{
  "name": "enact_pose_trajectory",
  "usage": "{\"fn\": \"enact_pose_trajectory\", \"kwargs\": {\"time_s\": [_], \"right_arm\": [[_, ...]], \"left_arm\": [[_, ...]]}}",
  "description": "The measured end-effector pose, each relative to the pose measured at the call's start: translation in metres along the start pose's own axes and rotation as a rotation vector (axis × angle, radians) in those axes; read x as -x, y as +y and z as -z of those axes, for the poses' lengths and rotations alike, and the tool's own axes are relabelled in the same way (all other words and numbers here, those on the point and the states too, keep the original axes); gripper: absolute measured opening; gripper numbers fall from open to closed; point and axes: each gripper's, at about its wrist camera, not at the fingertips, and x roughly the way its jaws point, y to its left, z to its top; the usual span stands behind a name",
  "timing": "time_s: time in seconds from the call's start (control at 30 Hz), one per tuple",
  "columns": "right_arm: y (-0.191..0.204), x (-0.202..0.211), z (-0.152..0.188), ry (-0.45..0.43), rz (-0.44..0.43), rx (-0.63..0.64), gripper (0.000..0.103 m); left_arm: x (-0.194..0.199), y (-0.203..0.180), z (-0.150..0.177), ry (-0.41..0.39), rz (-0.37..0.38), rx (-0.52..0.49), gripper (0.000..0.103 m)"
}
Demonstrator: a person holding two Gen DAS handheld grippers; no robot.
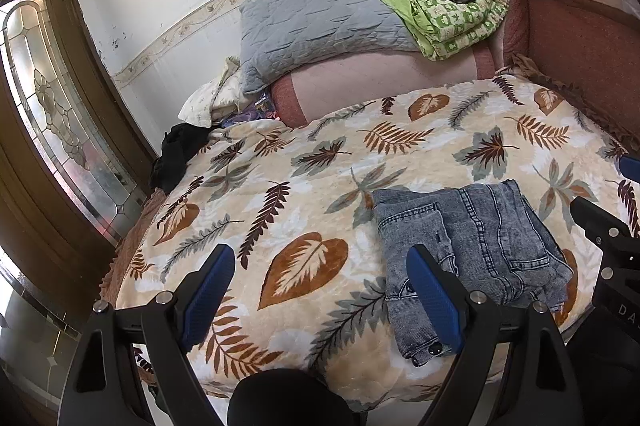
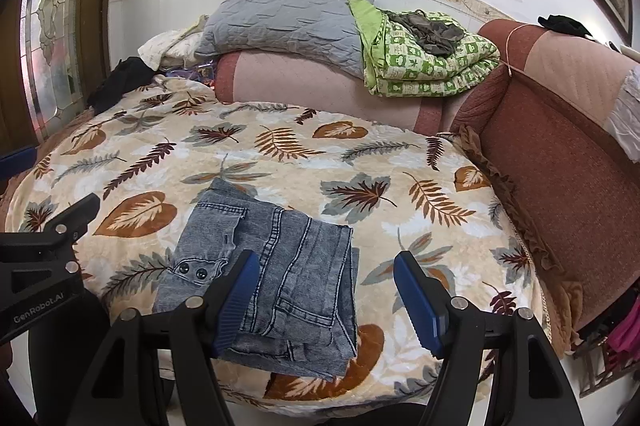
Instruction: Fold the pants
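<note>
- Both tongs apart and empty: my left tongs (image 1: 320, 290), my right tongs (image 2: 326, 296).
- Jeans (image 2: 268, 274) lie folded into a compact stack on the leaf-print blanket (image 2: 400, 161), near the bed's front edge.
- Fold looks done; maybe a tidy-up left.

Even, soft daylight, brightest through the glass door (image 1: 52, 113) at left; sharp centre, faint shadows, strong fisheye bending and dark vignette at edges.
</note>
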Motion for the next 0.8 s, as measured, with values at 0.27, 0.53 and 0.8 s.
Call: {"fn": "enact_pose_trajectory", "kwargs": {"time_s": [0.27,0.53,0.8], "right_arm": [[0.0,0.0,-0.001,0.0,0.003,0.004,0.073],[0.003,-0.002,-0.001,0.009,0.001,0.014,0.073],[0.005,-0.006,-0.001,0.016,-0.002,0.022,0.073]], "left_arm": [[-0.002,0.001,0.0,0.004,0.002,0.009,0.088],[-0.006,0.004,0.001,0.014,0.007,0.018,0.088],[-0.01,0.005,0.002,0.022,0.005,0.023,0.088]]}}
